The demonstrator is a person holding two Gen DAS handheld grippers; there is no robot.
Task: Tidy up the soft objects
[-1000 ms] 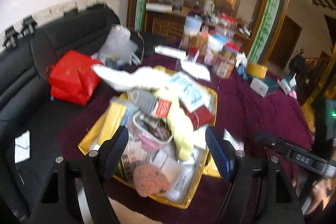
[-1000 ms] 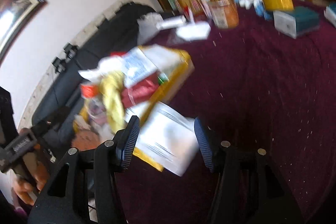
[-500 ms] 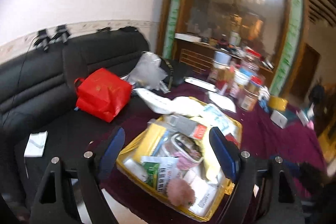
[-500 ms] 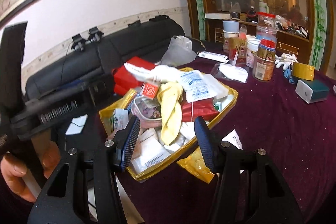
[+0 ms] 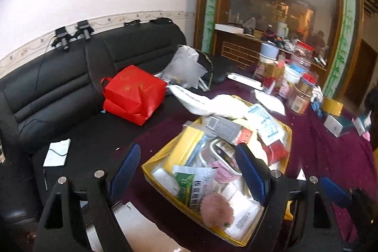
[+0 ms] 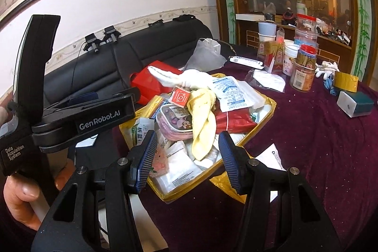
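A yellow tray [image 5: 151, 165] [image 6: 262, 126] heaped with packets and soft things sits on the maroon table. On the heap lie a yellow cloth [image 6: 203, 119], a white cloth [image 6: 179, 77] [image 5: 205, 103], a pink fluffy ball [image 5: 216, 209] and a pink-rimmed box [image 6: 176, 122]. My left gripper [image 5: 189, 171] is open and empty, above the tray's near left side. My right gripper [image 6: 187, 157] is open and empty, above the tray's near edge. The left gripper's body also shows in the right wrist view [image 6: 82, 119], to the left of the tray.
A black sofa [image 5: 59, 91] with a red bag [image 5: 134, 93] and a grey plastic bag [image 5: 186, 67] stands left of the table. Jars, cups and cartons [image 6: 300, 58] crowd the table's far side. A white-and-teal box [image 6: 355, 104] and a white paper [image 6: 271, 157] lie at right.
Both grippers have pulled back and risen from the tray, so the views now take in the whole tray, sofa and wall. Both stay open and empty.
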